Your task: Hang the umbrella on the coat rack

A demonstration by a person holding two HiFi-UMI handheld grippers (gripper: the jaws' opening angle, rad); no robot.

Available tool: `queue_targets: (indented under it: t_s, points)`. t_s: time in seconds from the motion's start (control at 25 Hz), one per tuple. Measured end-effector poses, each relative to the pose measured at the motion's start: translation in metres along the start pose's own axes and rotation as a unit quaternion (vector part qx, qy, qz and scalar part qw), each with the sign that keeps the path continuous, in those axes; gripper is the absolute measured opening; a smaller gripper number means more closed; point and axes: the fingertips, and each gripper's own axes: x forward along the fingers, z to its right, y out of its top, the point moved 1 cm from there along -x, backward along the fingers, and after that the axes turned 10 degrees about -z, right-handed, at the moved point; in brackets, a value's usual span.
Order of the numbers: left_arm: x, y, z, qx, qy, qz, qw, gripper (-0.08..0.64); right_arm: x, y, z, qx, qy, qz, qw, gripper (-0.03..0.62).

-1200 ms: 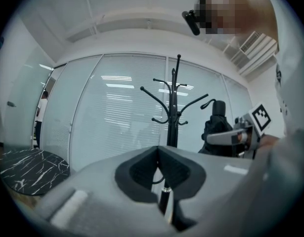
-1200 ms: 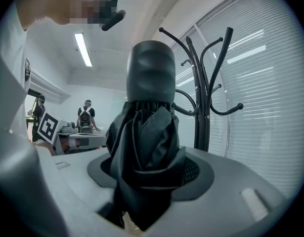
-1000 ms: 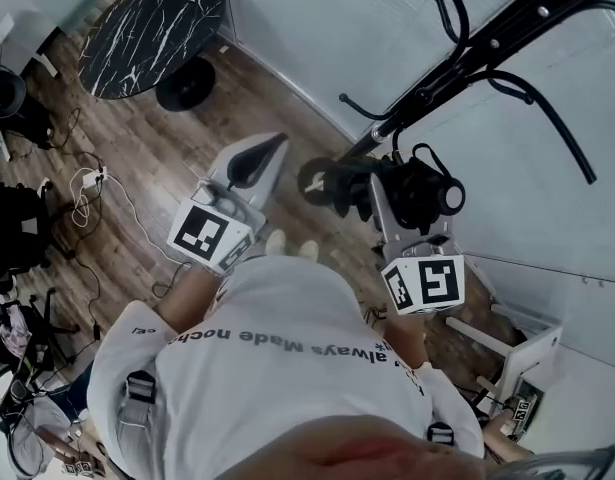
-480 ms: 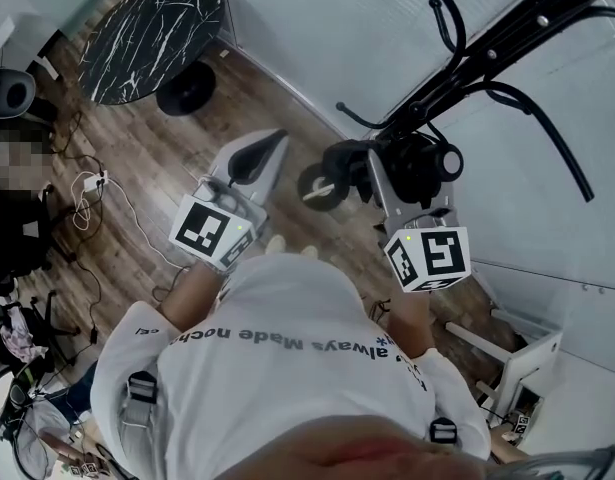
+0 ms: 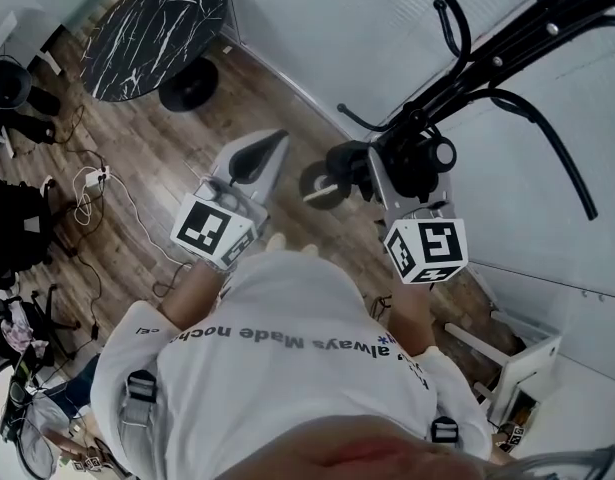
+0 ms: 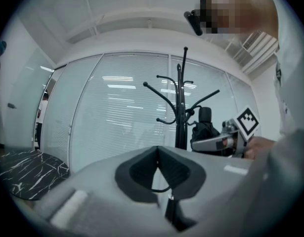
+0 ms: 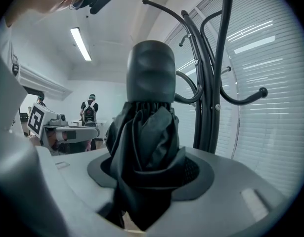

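My right tongs (image 7: 148, 179) are clamped, fairly wide, on the bunched cloth of the folded black compact umbrella (image 7: 151, 127). Its rounded hard end points ahead, just beside the black curved-arm coat rack (image 7: 209, 88). My left tongs (image 6: 159, 172) are closed on nothing. I judge the umbrella light, but its cloth is soft and slick and squashes under the pads. The stiff core beneath is the better place to bite. I see no wrist loop to hook.
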Motion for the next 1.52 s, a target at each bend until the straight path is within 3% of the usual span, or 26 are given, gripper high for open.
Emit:
queue_targets:
  t_s: [0.72,1.52]
  points:
    - [0.003,-0.008,0.005,-0.003,-0.003,-0.008,1.0,0.001,-0.001,-0.036,0.0,0.024,0.01,-0.042,0.999,0.25]
    - [-0.002,-0.012,0.003,-0.006,0.001,-0.008,0.9999,0.002,0.01,-0.043,0.001,-0.01,-0.012,-0.092,0.996,0.251]
